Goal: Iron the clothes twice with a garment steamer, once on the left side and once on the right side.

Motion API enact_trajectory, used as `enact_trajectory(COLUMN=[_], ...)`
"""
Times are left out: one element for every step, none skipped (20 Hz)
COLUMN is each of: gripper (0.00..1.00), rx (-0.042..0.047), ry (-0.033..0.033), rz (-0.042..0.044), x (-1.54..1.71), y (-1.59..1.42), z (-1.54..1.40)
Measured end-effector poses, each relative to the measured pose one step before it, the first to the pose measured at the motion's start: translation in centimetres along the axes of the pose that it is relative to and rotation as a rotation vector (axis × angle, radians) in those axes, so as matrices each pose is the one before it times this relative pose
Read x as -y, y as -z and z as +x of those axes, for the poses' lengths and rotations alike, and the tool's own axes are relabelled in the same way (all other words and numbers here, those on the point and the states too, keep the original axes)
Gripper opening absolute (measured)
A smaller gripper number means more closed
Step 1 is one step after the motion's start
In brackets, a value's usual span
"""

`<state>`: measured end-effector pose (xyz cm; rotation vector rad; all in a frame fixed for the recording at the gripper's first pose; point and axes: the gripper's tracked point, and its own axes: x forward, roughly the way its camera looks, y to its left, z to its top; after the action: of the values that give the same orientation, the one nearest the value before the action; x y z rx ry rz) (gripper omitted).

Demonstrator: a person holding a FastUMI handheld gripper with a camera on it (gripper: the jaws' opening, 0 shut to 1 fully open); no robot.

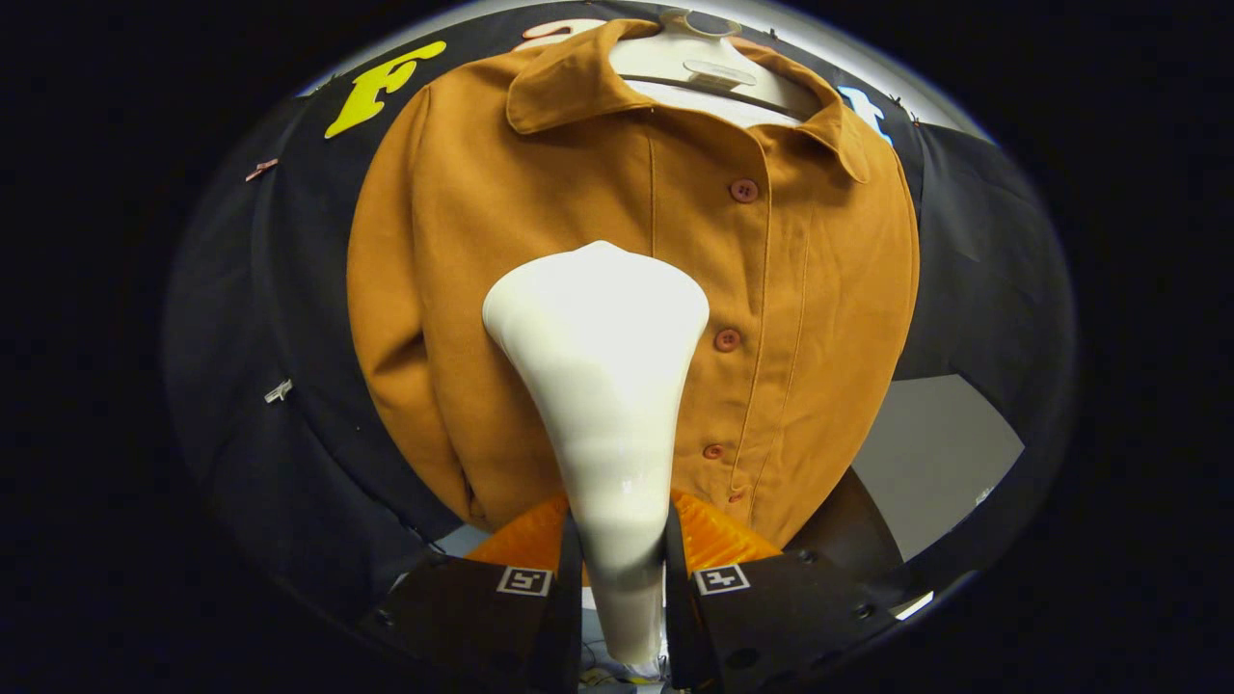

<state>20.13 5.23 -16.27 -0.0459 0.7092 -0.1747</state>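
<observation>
Glossy smooth plastic steamer (596,386); matt woven cloth jacket (463,241).

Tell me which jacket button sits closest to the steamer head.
The second button down, just right of the steamer head. The top button sits higher near the collar; the lower ones sit beside the handle.

A brown jacket (540,222) is carried on a white hanger (718,72), seen inside the collar. Well below the hanger, the steamer (598,328) is clamped by the gripper (622,540).
</observation>
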Motion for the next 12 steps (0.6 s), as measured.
enact_trajectory(gripper=[0.39, 0.39, 0.39, 0.39, 0.39, 0.39, 0.39, 0.39, 0.39, 0.39, 0.39, 0.39], rx=[-0.00779, -0.00913, -0.01105, -0.01148, -0.01347, -0.01594, -0.01609, -0.01611, -0.01566, -0.01599, -0.01765, -0.01617], ry=[0.00319, 0.0016, -0.00037, -0.00112, -0.00094, 0.00043, -0.00029, -0.0014, -0.00196, -0.0025, -0.00334, -0.00476], rz=[-0.00035, -0.00099, -0.00063, 0.00063, 0.00028, -0.0024, -0.00222, -0.00134, -0.00025, 0.0, 0.00106, 0.00175], x=[-0.054, -0.122, -0.079, -0.101, -0.077, -0.014, -0.052, -0.083, -0.008, -0.105, -0.063, 0.119], y=[0.351, 0.479, 0.441, 0.57, 0.628, 0.714, 0.697, 0.68, 0.638, 0.683, 0.726, 1.028], z=[0.276, 0.186, 0.232, 0.311, 0.309, 0.22, 0.363, 0.457, 0.497, 0.3, 0.537, 0.228])
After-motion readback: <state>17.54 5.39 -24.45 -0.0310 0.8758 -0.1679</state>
